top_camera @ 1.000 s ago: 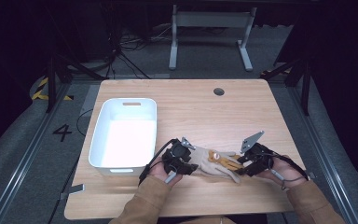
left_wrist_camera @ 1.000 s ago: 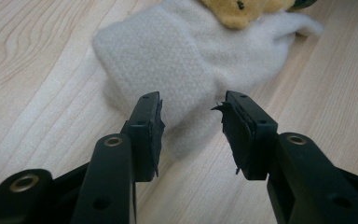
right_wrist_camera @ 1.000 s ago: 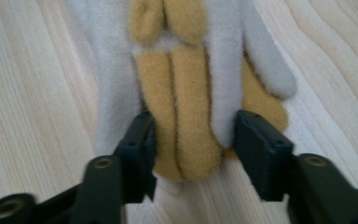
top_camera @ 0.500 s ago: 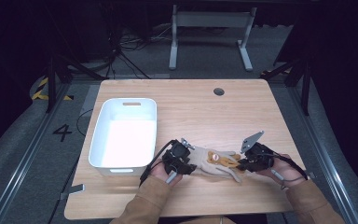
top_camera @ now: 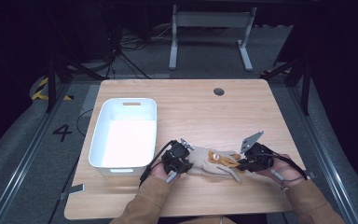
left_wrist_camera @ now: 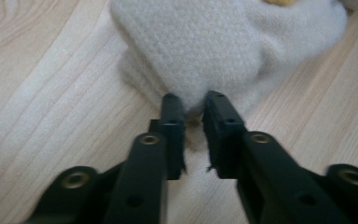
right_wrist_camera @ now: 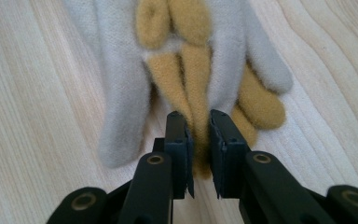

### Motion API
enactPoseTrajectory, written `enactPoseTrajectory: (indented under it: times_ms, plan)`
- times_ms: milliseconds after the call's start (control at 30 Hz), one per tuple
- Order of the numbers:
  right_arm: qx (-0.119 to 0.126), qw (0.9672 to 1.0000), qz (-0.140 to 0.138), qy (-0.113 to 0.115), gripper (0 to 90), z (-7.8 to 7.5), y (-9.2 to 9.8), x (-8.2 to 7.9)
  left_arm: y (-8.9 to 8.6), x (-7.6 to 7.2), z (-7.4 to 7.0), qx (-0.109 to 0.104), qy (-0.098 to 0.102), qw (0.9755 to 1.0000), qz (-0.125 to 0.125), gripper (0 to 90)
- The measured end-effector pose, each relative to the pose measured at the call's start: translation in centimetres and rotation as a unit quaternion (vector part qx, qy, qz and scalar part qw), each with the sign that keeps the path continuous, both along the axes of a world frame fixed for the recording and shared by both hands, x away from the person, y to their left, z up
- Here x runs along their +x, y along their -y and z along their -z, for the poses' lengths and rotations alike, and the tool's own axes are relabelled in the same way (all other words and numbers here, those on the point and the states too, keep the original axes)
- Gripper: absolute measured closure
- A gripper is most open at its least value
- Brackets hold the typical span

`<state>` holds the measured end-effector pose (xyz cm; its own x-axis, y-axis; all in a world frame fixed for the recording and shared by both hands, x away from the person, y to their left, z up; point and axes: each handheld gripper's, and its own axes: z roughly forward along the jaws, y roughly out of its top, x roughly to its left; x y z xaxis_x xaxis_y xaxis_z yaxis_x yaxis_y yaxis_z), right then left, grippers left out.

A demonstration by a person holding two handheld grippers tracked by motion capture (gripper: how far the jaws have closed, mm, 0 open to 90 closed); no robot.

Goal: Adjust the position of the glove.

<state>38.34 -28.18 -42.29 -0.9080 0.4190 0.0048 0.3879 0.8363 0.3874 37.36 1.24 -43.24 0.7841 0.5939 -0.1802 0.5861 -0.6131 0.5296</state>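
- Two gloves [top_camera: 216, 162], a pale grey one and a mustard-yellow one, lie stacked flat near the front edge of the wooden table [top_camera: 196, 107], just right of the white bin [top_camera: 123, 135], and between the person's two hands.
- Both look knitted and soft, light enough to lift with a pinch, floppy enough to sag and fold once off the wood.
- At the cuff end, the left gripper [left_wrist_camera: 193, 109] has just been closing; its jaws stand nearly together with a fold of the grey cuff [left_wrist_camera: 223, 51] nipped between the tips.
- At the finger end, the right gripper [right_wrist_camera: 198, 126] has just been closing too, and its jaws are clamped on a yellow glove finger [right_wrist_camera: 196, 70].
- Nothing here is fragile or slippery; the fuzzy knit should grip well against the pads.
- My guess is that a thin pinch may catch only one layer, so the yellow and grey gloves could slide apart when raised.
- Cuff and fingertips seem sensible holds: taken at both ends, the fabric can be stretched taut or carried to the bin without bunching.
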Motion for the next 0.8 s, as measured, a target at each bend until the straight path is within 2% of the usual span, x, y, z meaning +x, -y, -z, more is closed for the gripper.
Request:
enactPoseTrajectory:
  times_ms: [167,267,367,400,467,600,700,800]
  plan:
    - [-0.005,0.9999,0.005,0.01,79.6,-0.3,0.0,-0.1,0.2,-0.4,-0.4,0.005,0.013,0.9998,0.012,85.9]
    - [-0.009,0.9997,0.008,0.023,80.1,-0.7,0.2,-0.2,0.3,-0.8,-1.2,-0.003,0.027,0.9995,0.016,86.2]
    - [-0.005,0.9993,0.014,0.033,80.5,-1.3,0.5,-0.2,0.3,-1.1,-1.8,-0.005,0.033,0.9992,0.022,86.3]
    - [0.003,0.9988,0.021,0.045,80.9,-2.1,1.0,-0.3,0.3,-1.4,-2.1,-0.009,0.04,0.9989,0.022,86.3]
    - [0.008,0.9982,0.025,0.054,81.7,-2.6,1.2,-0.3,0.4,-1.7,-2.4,-0.009,0.044,0.9986,0.025,86.3]
    - [0.016,0.9965,0.029,0.077,82.7,-3.5,1.4,-0.2,0.5,-2.3,-2.6,0.002,0.055,0.9981,0.028,86.3]
    - [0.015,0.9954,0.034,0.089,82.8,-3.4,1.1,0.0,0.5,-2.5,-2.3,0.007,0.048,0.9983,0.034,86.3]
    - [0.003,0.9951,0.033,0.093,82.8,-2.9,0.6,0.2,0.7,-2.6,-1.8,0.015,0.035,0.9985,0.04,86.2]
